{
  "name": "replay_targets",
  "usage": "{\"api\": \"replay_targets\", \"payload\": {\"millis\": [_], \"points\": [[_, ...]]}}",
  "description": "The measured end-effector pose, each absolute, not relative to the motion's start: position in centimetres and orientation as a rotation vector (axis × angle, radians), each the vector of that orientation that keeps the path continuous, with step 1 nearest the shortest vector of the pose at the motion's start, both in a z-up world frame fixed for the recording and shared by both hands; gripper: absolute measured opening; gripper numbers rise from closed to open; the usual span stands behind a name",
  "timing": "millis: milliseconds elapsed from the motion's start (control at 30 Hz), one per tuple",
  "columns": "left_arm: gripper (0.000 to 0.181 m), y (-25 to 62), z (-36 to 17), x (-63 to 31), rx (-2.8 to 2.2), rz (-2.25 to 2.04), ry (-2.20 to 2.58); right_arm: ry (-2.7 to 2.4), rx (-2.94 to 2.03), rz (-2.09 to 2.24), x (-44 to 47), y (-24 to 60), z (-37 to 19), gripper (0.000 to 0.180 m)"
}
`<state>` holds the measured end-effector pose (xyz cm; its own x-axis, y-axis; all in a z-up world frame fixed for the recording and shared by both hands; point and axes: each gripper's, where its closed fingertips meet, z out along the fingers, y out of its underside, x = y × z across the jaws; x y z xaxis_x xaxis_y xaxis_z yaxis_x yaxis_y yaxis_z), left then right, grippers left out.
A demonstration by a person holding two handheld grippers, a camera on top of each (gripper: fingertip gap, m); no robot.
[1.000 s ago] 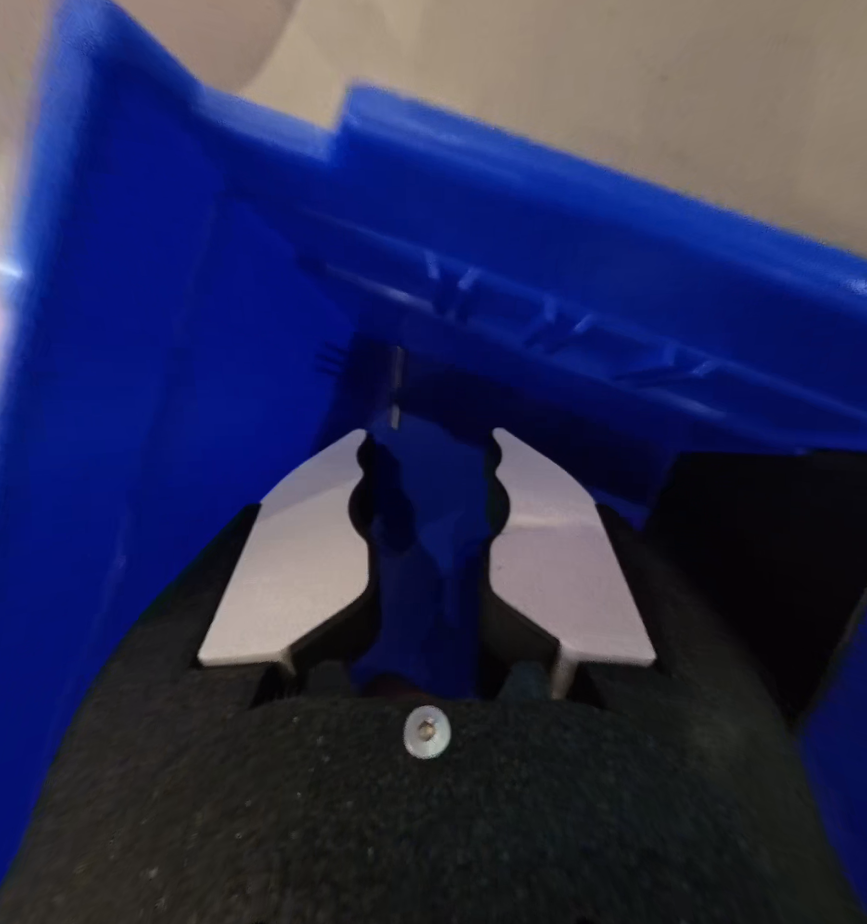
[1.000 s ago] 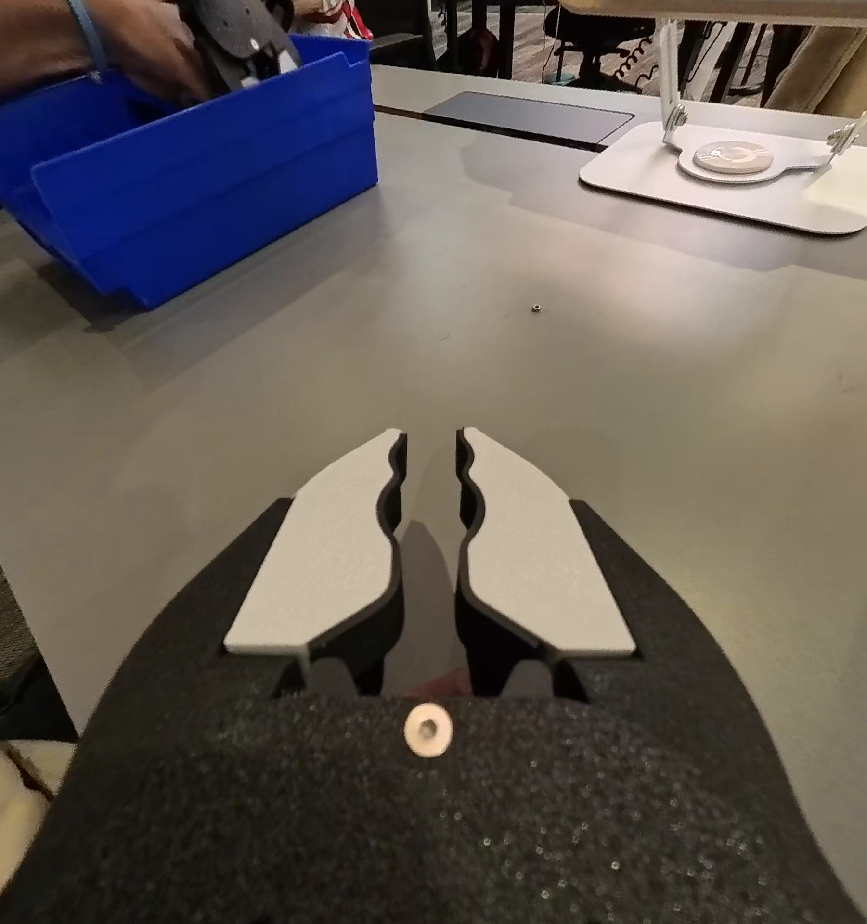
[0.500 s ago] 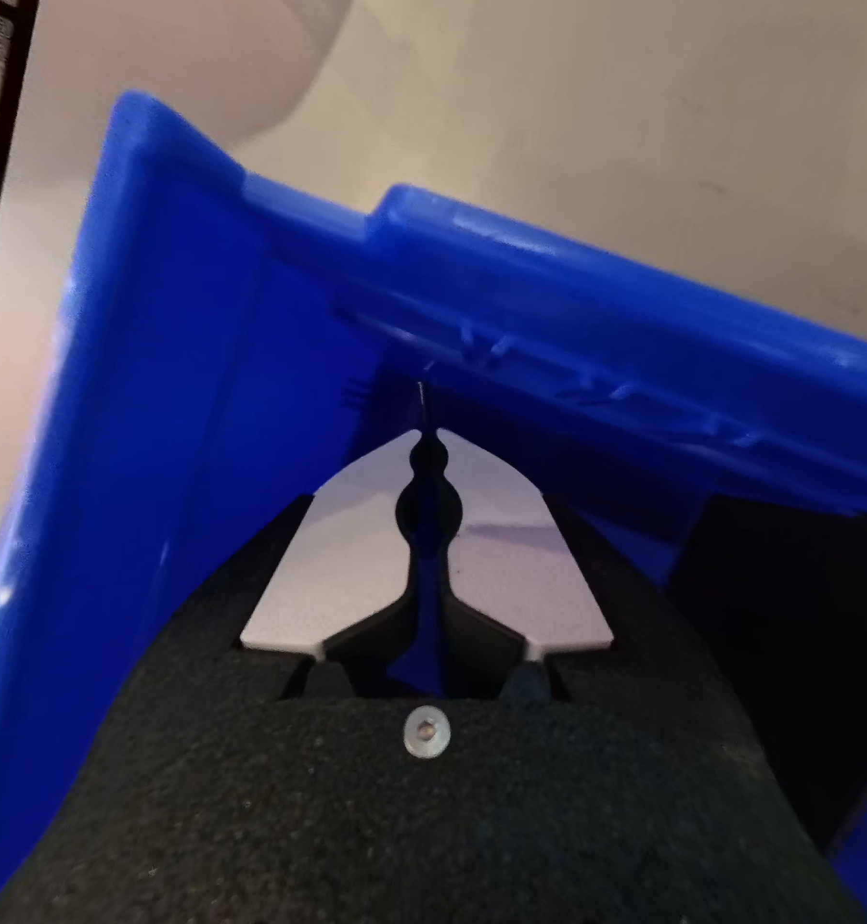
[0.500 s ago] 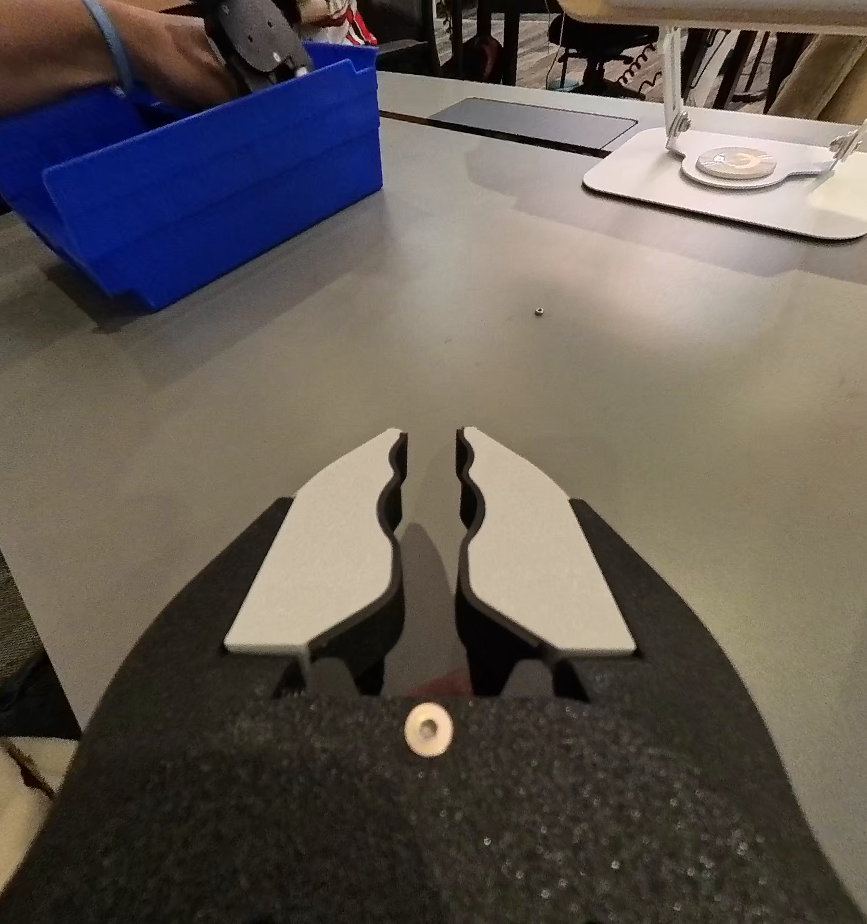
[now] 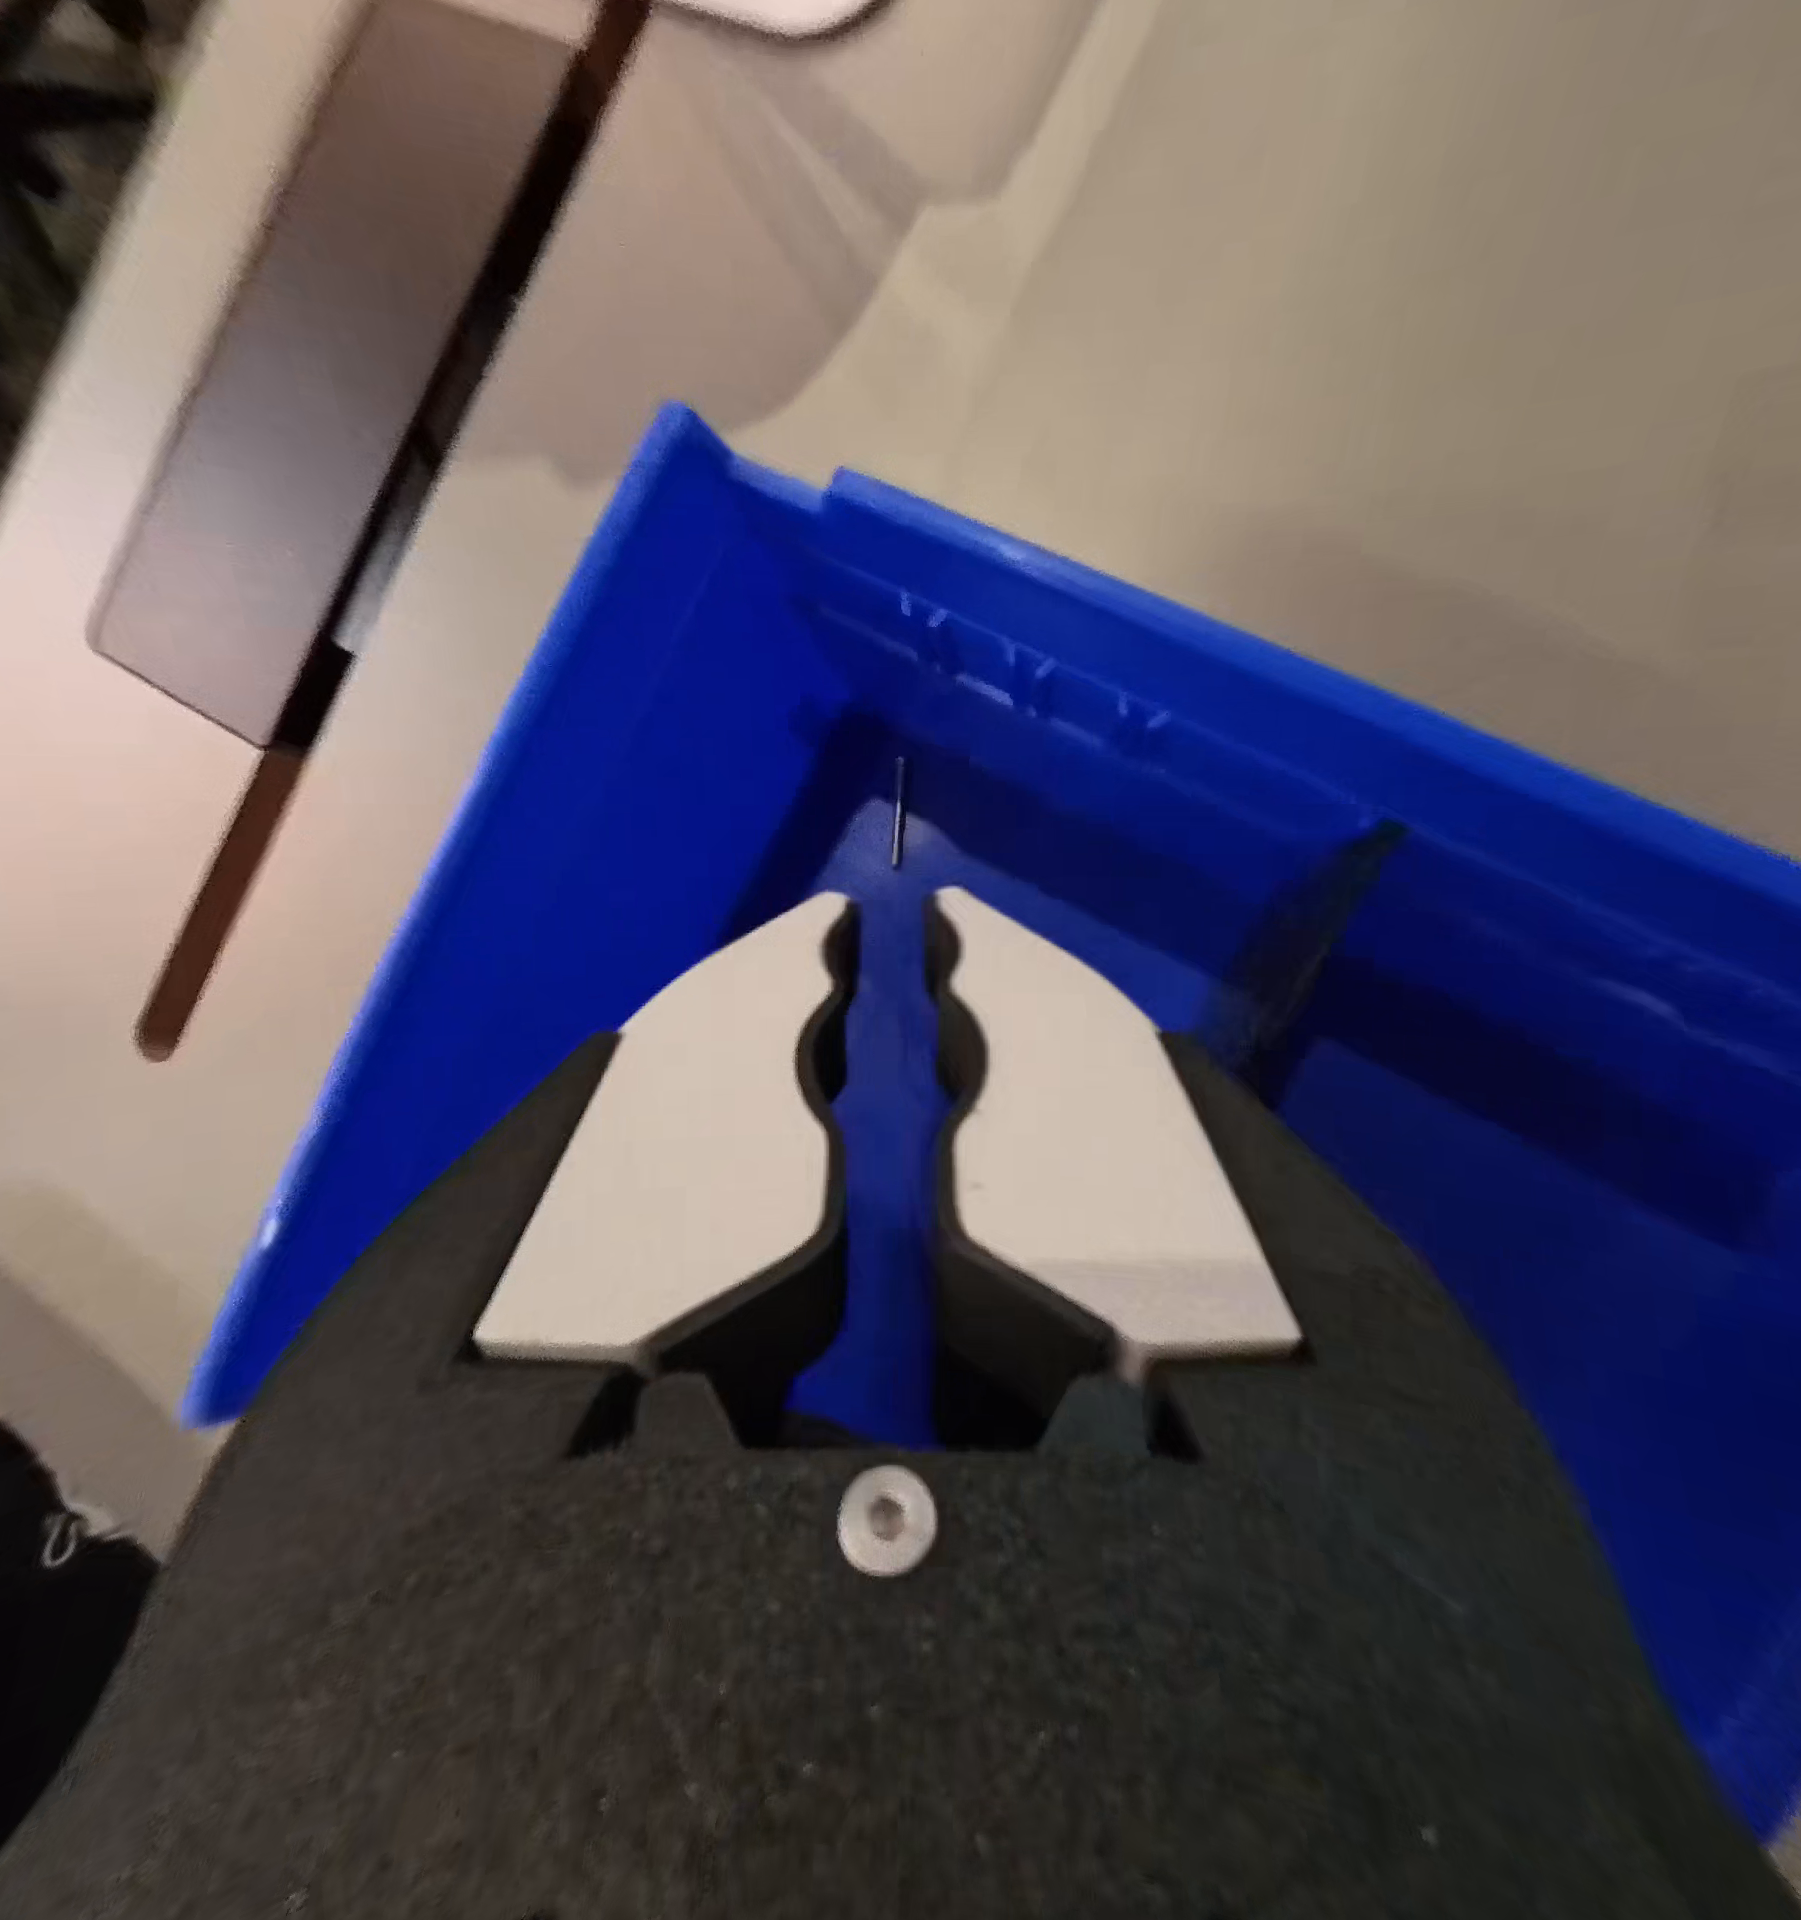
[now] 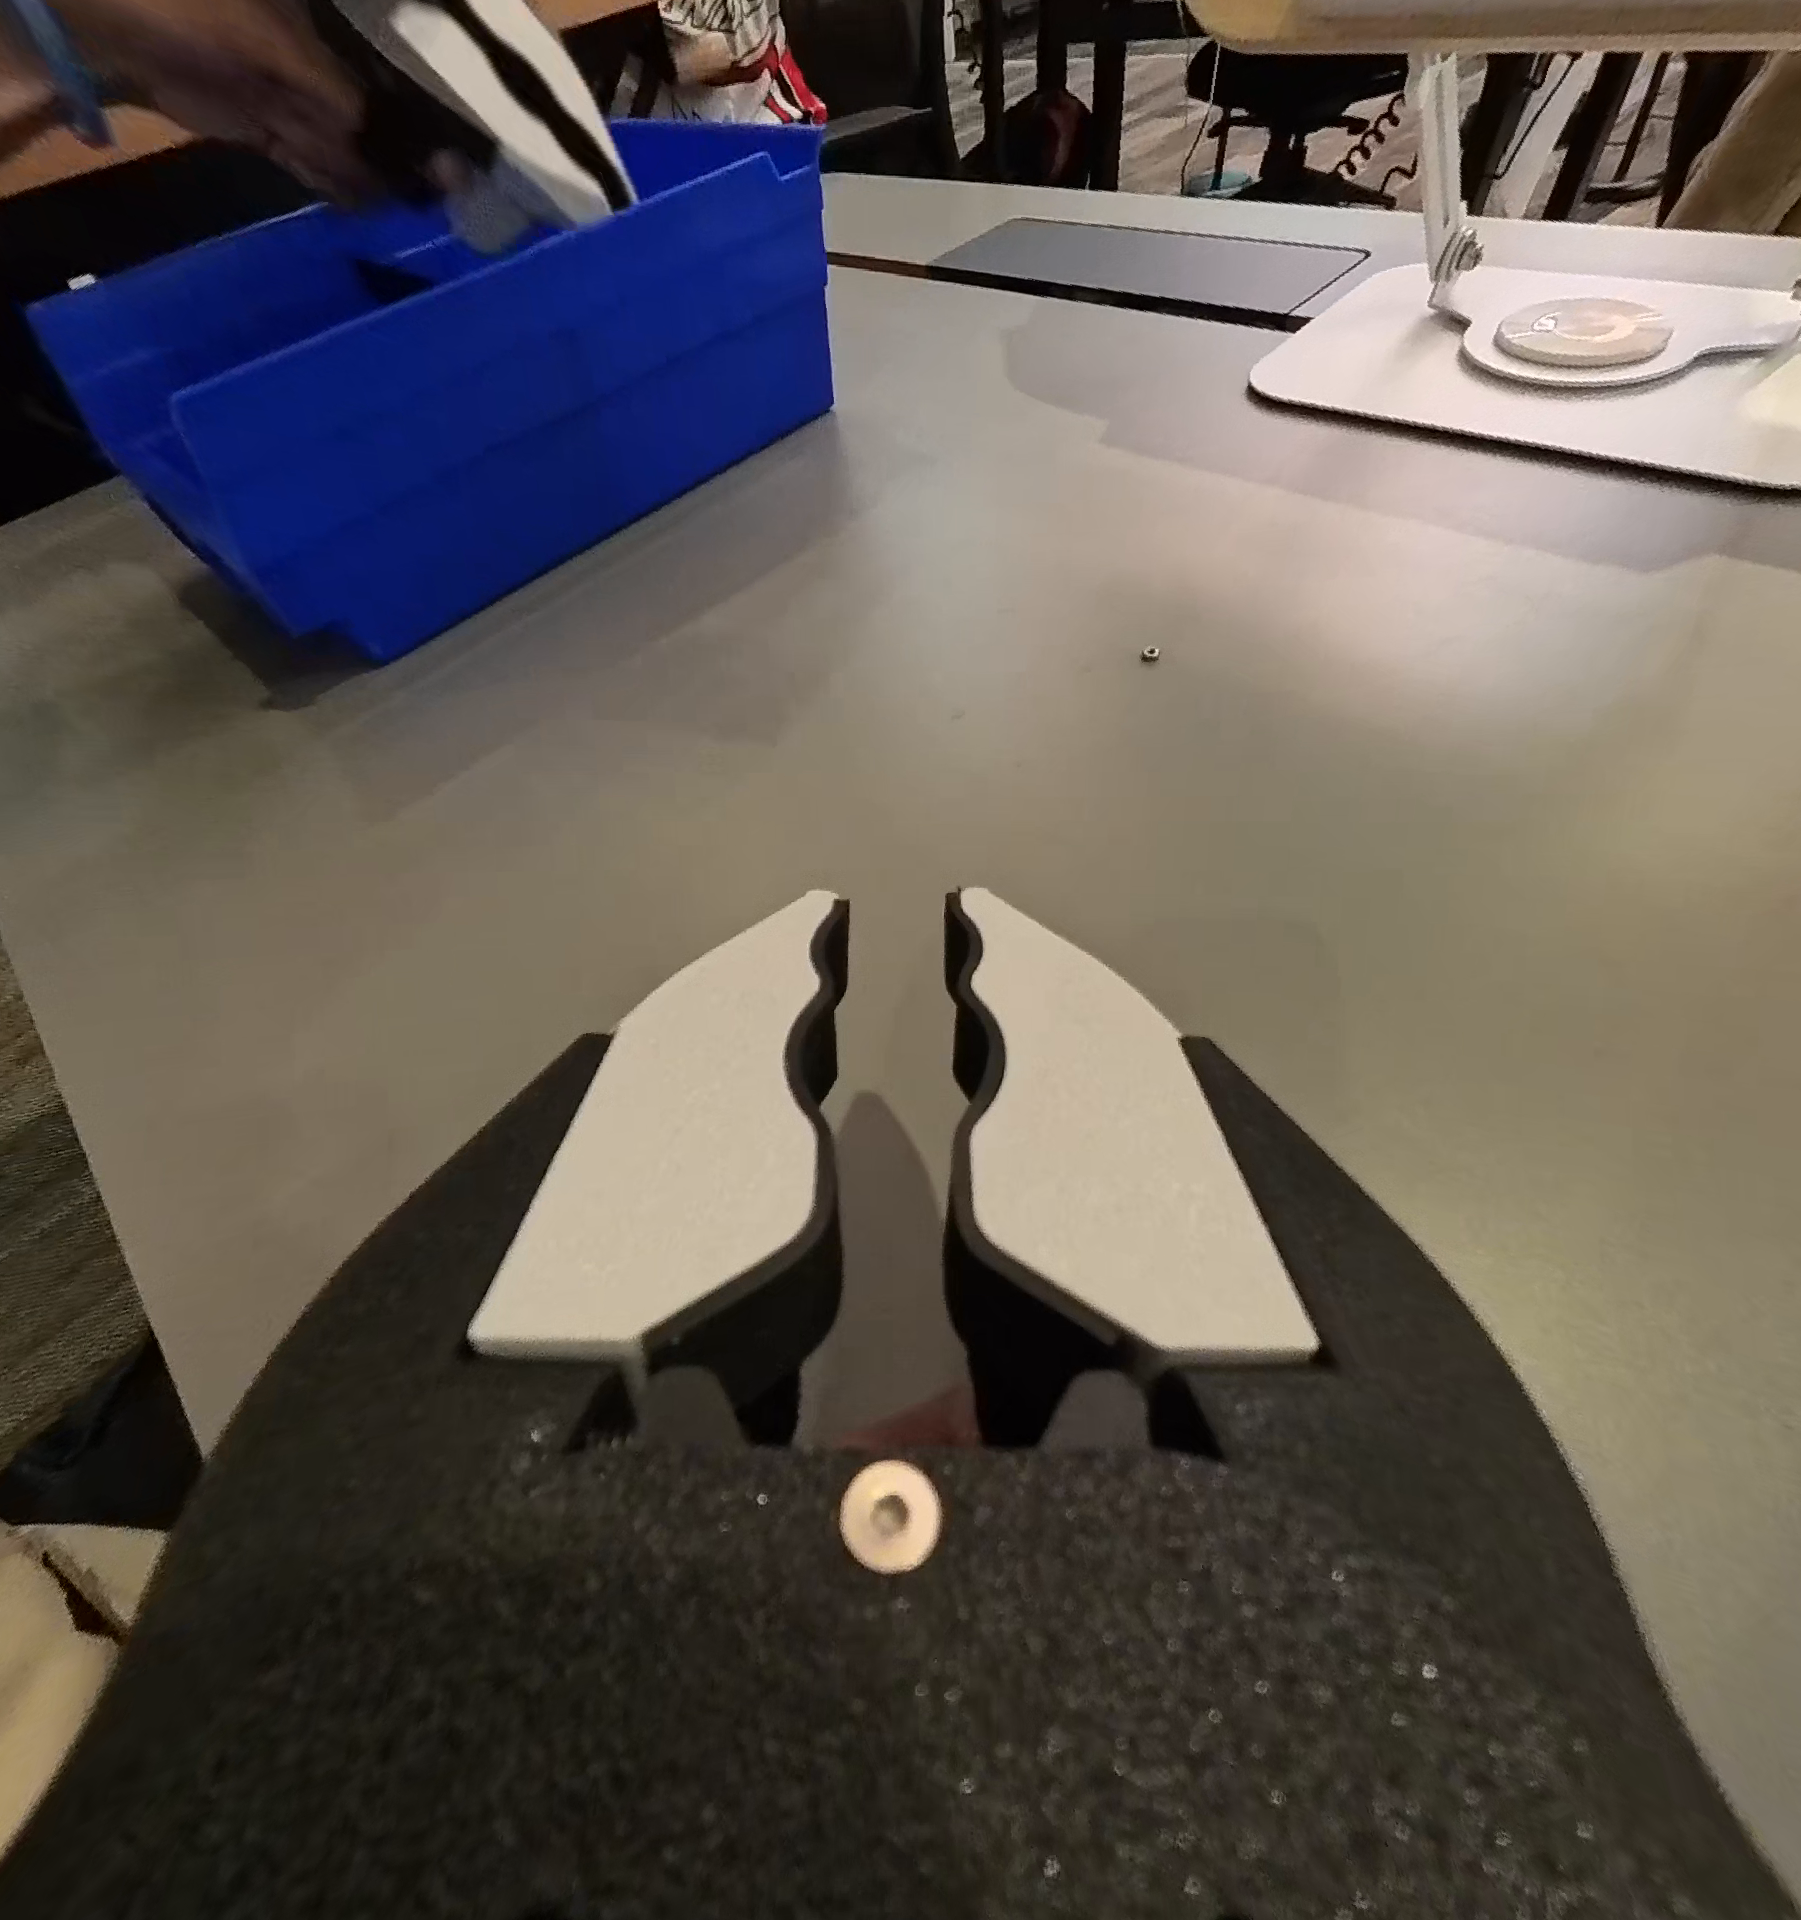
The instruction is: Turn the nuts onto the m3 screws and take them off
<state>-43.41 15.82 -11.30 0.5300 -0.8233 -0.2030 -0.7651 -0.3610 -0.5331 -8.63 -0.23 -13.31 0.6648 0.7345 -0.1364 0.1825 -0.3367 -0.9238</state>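
Left gripper (image 5: 891, 904) parted, empty, over blue bin (image 5: 605, 831) | right gripper (image 6: 896, 909) parted, empty | nut (image 6: 1148, 652) on table (image 6: 1291, 831)

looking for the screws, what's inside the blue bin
In the left wrist view, one thin dark pin-like piece, perhaps a screw, lies in the bin's corner, ahead of the left gripper, beside a dark divider. The gripper body covers the rest of the floor.

Nut (image 6: 1148, 654): a speck on the grey table (image 6: 979, 790); shape too small to resolve.
Thin dark pin (image 5: 897, 809): in blue bin (image 5: 605, 935) corner; screw or not, undeterminable.
Left gripper (image 6: 522, 114): motion-blurred over bin, cut off by top edge.
Bin interior: mostly hidden behind walls.
White stand (image 6: 1561, 384): cropped at right edge.
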Motion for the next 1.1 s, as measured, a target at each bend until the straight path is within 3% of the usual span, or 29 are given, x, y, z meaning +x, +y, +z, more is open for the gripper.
{"api": "replay_targets", "payload": {"millis": [67,433,567,833,967,1100], "points": [[0.021,16.8,-13.6,-43.1,-2.259,-0.155,1.294,-0.724,-1.859,0.670,-8.6,-0.2,-13.3,0.017],[0.020,18.0,-18.4,-42.3,-2.369,-0.253,1.507,-0.716,-1.879,0.677,-8.6,-0.1,-13.5,0.017],[0.004,18.3,-19.1,-42.3,-2.362,-0.212,1.563,-0.718,-1.879,0.664,-8.5,-0.1,-13.5,0.017],[0.002,18.1,-19.1,-42.3,-2.343,-0.219,1.568,-0.722,-1.889,0.662,-8.6,0.0,-13.7,0.017],[0.002,18.3,-16.0,-42.9,-2.257,-0.224,1.432,-0.726,-1.893,0.674,-8.6,-0.1,-13.7,0.017],[0.002,17.5,-7.6,-43.2,-2.054,-0.326,1.164,-0.727,-1.891,0.697,-8.7,-0.1,-13.6,0.017]]}}
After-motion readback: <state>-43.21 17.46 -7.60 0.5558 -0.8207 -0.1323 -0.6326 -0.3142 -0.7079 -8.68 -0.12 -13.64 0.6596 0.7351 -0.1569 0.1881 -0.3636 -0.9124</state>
